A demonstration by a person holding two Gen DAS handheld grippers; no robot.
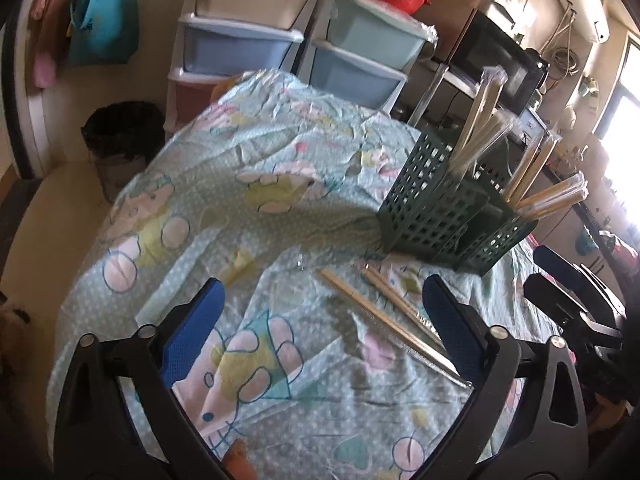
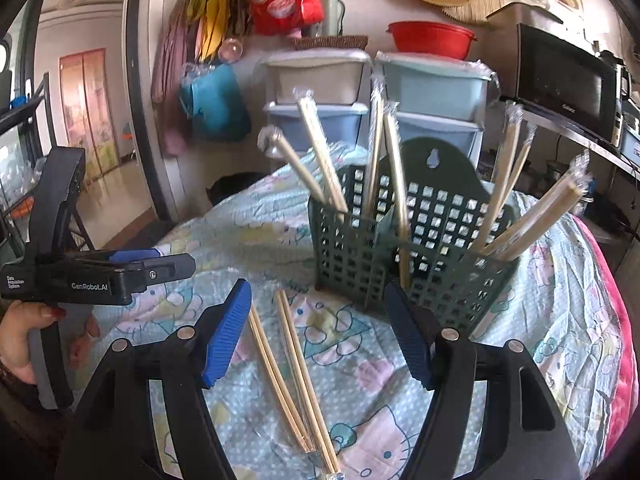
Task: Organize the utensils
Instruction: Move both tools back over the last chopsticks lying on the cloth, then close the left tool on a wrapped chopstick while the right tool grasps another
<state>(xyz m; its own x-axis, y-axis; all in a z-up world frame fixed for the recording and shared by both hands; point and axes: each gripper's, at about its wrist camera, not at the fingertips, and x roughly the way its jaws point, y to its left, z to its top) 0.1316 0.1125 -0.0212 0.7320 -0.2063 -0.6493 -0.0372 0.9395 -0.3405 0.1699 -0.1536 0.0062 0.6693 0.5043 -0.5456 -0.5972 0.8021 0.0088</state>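
Observation:
A dark green lattice utensil caddy (image 2: 416, 248) stands on the patterned cloth, with several wrapped chopstick pairs (image 2: 320, 156) upright in its compartments; it also shows in the left wrist view (image 1: 440, 208). Two wrapped chopstick pairs (image 2: 292, 372) lie flat on the cloth before the caddy, also in the left wrist view (image 1: 384, 316). My right gripper (image 2: 316, 344) is open and empty, above the flat pairs. My left gripper (image 1: 320, 328) is open and empty, left of the flat pairs; it shows from the side in the right wrist view (image 2: 160, 268).
The cloth-covered table (image 1: 248, 184) ends toward plastic drawer units (image 1: 248, 48) at the back. A black bin (image 1: 120, 136) sits on the floor far left. A microwave (image 2: 568, 84) stands on a shelf at right. A pink cloth edge (image 2: 620, 352) runs along the right.

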